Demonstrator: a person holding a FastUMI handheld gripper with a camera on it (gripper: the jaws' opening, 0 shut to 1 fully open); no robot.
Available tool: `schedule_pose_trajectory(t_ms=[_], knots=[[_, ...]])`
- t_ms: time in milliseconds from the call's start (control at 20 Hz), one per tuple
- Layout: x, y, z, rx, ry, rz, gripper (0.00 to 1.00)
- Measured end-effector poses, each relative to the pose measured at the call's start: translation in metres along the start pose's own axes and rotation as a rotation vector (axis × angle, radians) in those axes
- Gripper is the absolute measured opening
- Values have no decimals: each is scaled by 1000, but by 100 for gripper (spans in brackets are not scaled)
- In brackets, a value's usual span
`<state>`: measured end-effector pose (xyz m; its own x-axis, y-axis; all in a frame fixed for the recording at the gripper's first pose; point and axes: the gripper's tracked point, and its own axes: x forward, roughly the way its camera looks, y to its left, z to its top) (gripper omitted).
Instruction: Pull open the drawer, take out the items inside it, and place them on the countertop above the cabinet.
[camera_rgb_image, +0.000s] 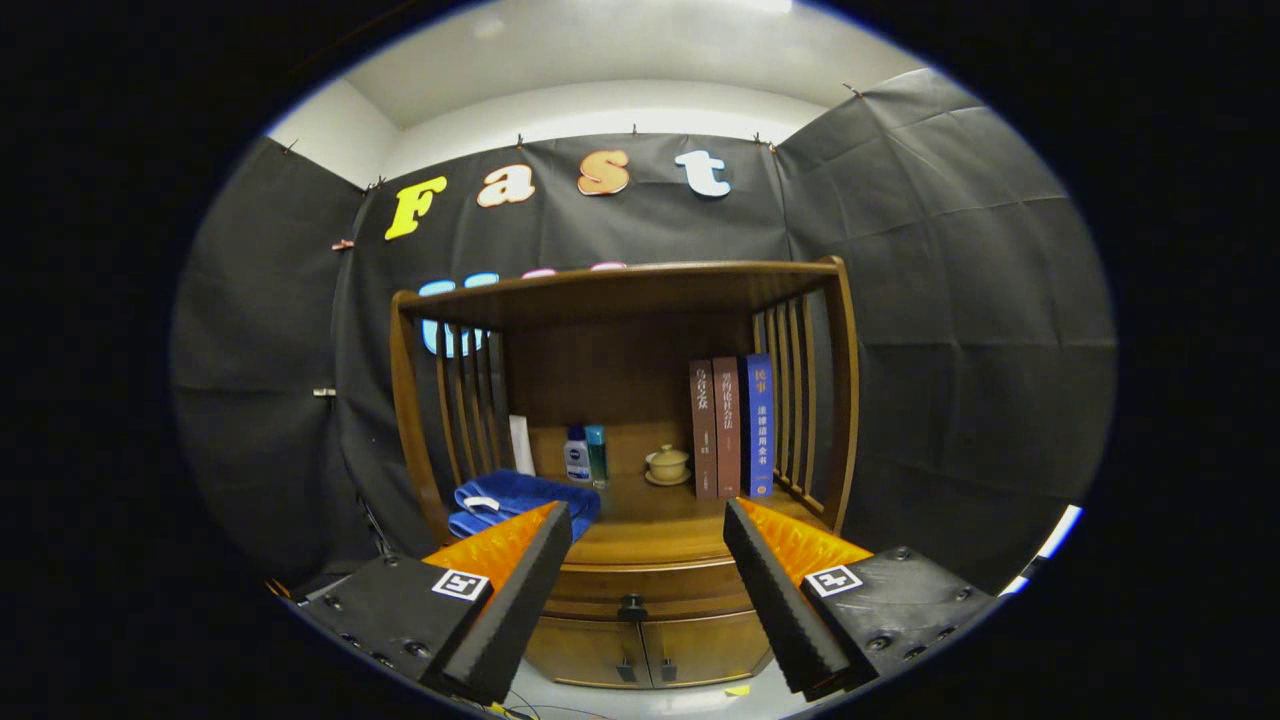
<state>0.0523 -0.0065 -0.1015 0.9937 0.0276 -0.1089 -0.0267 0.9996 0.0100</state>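
On countertop (640, 525): three books (730, 428), two bottles (586, 455), one towel (520, 497); drawer (640, 582) closed; tool (648, 520) open, empty.

The gripper (648, 520) hangs spread wide before the wooden cabinet (625, 600), nothing between its fingers. The drawer knob (631, 607) sits clear, straight ahead below the countertop (650, 525). On the countertop, a blue towel (510, 497) fills the left front, bottles (586, 455) and teacup (667, 464) crowd the back, books (732, 427) block the right; the middle front lies bare.

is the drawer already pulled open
No, the drawer sits flush in the cabinet, its knob untouched between the open gripper fingers.
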Motion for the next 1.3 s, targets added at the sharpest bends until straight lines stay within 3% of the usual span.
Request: schedule_pose_trajectory(t_ms=[1000,1100,1300], knots=[[133,14,-261,9,323,10,99],[139,11,-273,15,348,-1,91],[139,14,-277,-3,355,8,50]])
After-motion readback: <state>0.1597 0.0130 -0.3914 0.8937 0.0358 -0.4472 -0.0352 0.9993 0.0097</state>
